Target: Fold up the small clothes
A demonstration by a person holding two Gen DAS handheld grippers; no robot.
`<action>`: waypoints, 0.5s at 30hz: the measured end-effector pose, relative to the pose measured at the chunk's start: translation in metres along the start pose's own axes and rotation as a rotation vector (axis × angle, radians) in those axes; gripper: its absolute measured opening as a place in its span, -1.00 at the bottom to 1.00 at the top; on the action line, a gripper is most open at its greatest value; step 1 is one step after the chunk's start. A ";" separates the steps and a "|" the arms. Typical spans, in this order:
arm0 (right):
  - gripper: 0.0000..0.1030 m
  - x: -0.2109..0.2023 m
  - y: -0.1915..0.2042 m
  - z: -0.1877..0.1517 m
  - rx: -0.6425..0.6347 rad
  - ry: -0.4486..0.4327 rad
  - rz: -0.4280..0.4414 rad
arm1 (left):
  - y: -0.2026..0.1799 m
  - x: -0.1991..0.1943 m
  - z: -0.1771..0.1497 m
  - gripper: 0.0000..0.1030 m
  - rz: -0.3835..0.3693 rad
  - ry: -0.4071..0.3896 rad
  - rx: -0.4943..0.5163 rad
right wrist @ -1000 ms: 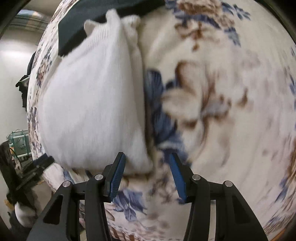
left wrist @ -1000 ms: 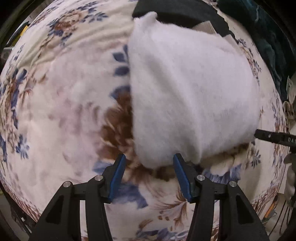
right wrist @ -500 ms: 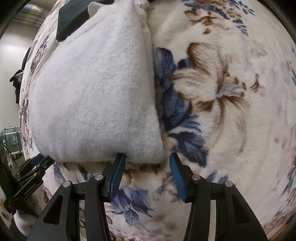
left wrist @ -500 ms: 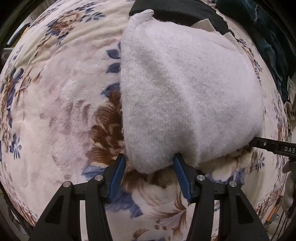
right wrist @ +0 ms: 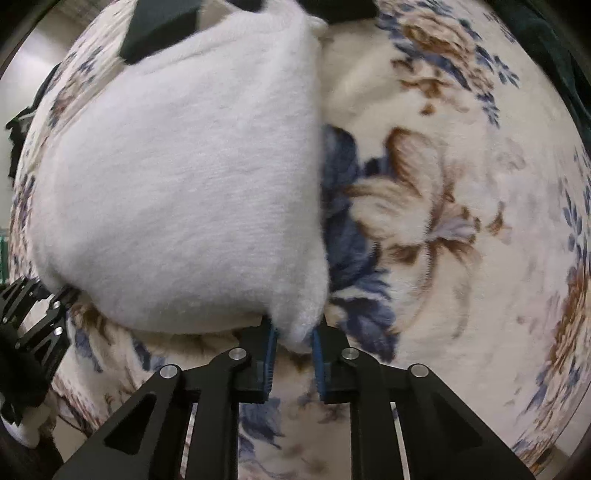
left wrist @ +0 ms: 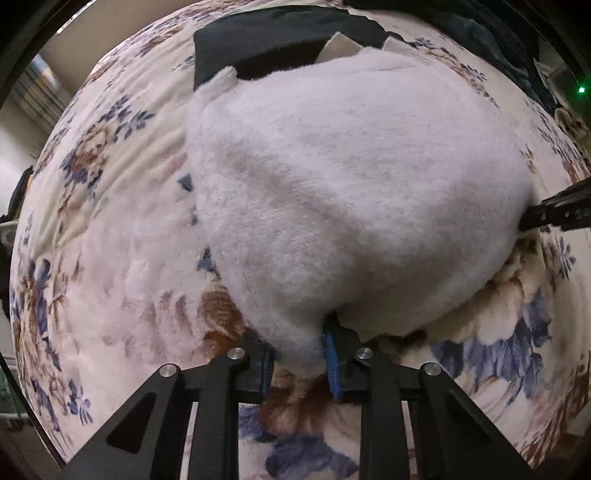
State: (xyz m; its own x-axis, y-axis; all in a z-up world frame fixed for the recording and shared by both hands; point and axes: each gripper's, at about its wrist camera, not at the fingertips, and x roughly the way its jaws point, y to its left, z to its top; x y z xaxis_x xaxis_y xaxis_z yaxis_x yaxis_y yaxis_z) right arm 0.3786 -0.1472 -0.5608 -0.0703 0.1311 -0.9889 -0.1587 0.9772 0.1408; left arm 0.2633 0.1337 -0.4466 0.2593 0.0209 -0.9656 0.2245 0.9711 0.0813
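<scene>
I am pinching the near left corner of the white knitted garment (left wrist: pixel 351 206) with my left gripper (left wrist: pixel 297 363), its blue pads closed on the fabric; my right gripper (right wrist: pixel 291 360) is clamping the near right corner (right wrist: pixel 301 325) the same way; the garment is lying folded on the floral fleece blanket (right wrist: pixel 461 221); its far edge is lying over a dark cloth (left wrist: pixel 266 48); a dark green fabric (right wrist: pixel 554 55) is bunching at the blanket's far right.

Floral plush blanket (left wrist: pixel 110 229) (cream) before pale wall (left wrist: pixel 110 29).
</scene>
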 end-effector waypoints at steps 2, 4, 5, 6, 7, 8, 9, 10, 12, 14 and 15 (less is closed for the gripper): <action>-0.69 0.015 0.003 0.000 -0.001 0.033 -0.020 | 0.002 -0.002 0.000 -0.60 -0.030 0.014 -0.011; -0.68 0.014 0.010 0.000 -0.019 0.033 -0.018 | 0.012 -0.011 -0.002 -0.51 -0.122 0.039 -0.103; -0.65 0.011 0.013 0.000 -0.027 0.047 0.007 | 0.021 -0.017 -0.006 -0.50 -0.184 0.060 -0.174; -0.62 0.008 0.013 0.000 -0.020 0.065 0.042 | 0.027 -0.021 -0.011 -0.44 -0.212 0.072 -0.215; -0.54 0.001 0.007 0.000 0.009 0.082 0.101 | 0.037 -0.029 -0.016 -0.40 -0.268 0.080 -0.277; -0.46 -0.003 0.000 -0.001 0.027 0.092 0.131 | 0.048 -0.037 -0.019 -0.33 -0.312 0.070 -0.330; -0.43 -0.010 -0.008 -0.001 0.058 0.100 0.169 | 0.056 -0.042 -0.018 -0.20 -0.327 0.061 -0.361; -0.33 -0.017 -0.019 0.000 0.097 0.096 0.212 | 0.067 -0.046 -0.011 -0.20 -0.341 0.046 -0.394; -0.21 -0.033 -0.041 0.008 0.186 0.059 0.288 | 0.082 -0.046 0.010 -0.19 -0.364 0.029 -0.423; -0.09 -0.043 -0.057 0.025 0.246 0.012 0.326 | 0.094 -0.041 0.047 -0.19 -0.363 -0.007 -0.428; -0.08 -0.043 -0.062 0.031 0.261 -0.005 0.343 | 0.098 -0.036 0.066 -0.18 -0.364 -0.027 -0.417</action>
State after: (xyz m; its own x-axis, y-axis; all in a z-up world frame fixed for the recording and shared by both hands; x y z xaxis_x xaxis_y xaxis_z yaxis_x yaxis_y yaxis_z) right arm 0.4222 -0.2081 -0.5280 -0.0706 0.4558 -0.8873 0.1270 0.8864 0.4452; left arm 0.3381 0.2121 -0.3872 0.2595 -0.3341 -0.9061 -0.0853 0.9266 -0.3661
